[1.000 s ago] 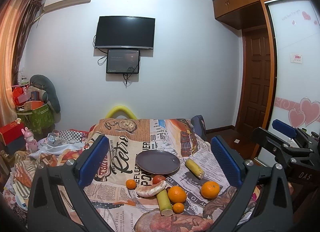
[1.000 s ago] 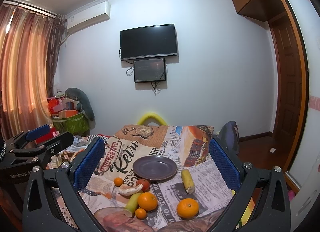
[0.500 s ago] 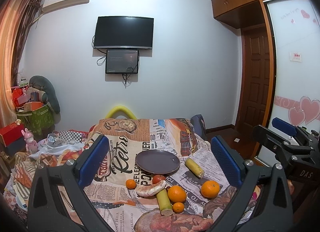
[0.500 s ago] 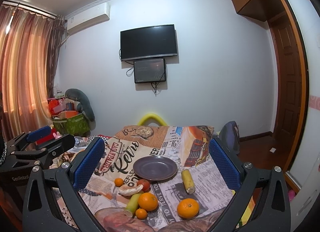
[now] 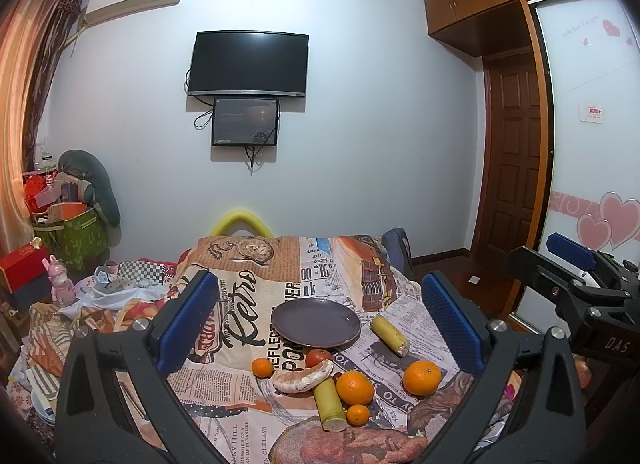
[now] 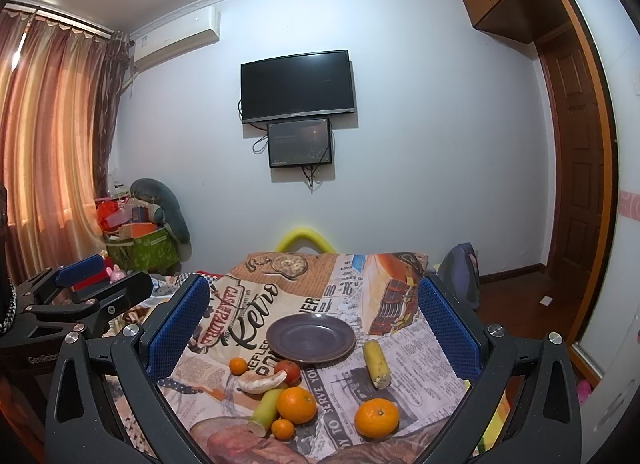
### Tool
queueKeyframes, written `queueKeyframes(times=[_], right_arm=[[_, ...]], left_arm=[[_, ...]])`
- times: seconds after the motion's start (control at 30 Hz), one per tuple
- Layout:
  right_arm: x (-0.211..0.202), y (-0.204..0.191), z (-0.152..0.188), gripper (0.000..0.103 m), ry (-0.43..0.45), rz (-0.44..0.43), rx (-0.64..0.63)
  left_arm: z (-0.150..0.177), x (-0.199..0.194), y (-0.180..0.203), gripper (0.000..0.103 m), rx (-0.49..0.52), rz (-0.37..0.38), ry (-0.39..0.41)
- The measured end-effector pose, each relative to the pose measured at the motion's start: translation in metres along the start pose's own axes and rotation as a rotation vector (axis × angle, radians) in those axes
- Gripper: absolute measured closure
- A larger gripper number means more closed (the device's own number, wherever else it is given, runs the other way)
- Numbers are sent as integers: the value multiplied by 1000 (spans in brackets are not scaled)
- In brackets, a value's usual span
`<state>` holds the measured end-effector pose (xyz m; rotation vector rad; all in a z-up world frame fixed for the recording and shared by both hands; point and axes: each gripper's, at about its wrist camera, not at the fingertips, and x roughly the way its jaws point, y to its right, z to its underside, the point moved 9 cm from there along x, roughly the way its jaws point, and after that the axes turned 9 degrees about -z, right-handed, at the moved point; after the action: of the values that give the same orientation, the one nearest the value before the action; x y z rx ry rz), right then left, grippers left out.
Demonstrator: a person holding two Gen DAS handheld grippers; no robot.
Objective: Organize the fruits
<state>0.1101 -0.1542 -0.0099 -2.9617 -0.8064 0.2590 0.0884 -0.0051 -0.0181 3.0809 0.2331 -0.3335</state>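
An empty dark plate sits mid-table on a newspaper-print cloth. In front of it lie two big oranges, two small tangerines, a red tomato, a pale banana-like piece and two yellow-green stalk pieces. My left gripper is open and empty, held above the table's near edge. My right gripper is open and empty, held beside it; the left one shows at the left of the right wrist view.
A cluttered bed or heap of cloths lies left of the table. A green storage bag stands by the curtain. A yellow chair back and a dark bag are behind the table. A door is at right.
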Motion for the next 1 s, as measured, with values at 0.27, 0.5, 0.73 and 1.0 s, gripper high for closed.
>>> queueKeyframes(times=[0.27,0.5,0.73,1.0], right_arm=[[0,0,0,0,0,0,0],[0,-1,-1,0,1,-1,2],[2,0,2,0,-7,-2,5],[14,21,20,0,-68,19,51]], left_arm=[[1,1,-1,0,0,0,1],[1,2,-2,0,1,1,1],[2,3,-1,0,3,13,-8],[12,17,-1,0,10,14,-42]])
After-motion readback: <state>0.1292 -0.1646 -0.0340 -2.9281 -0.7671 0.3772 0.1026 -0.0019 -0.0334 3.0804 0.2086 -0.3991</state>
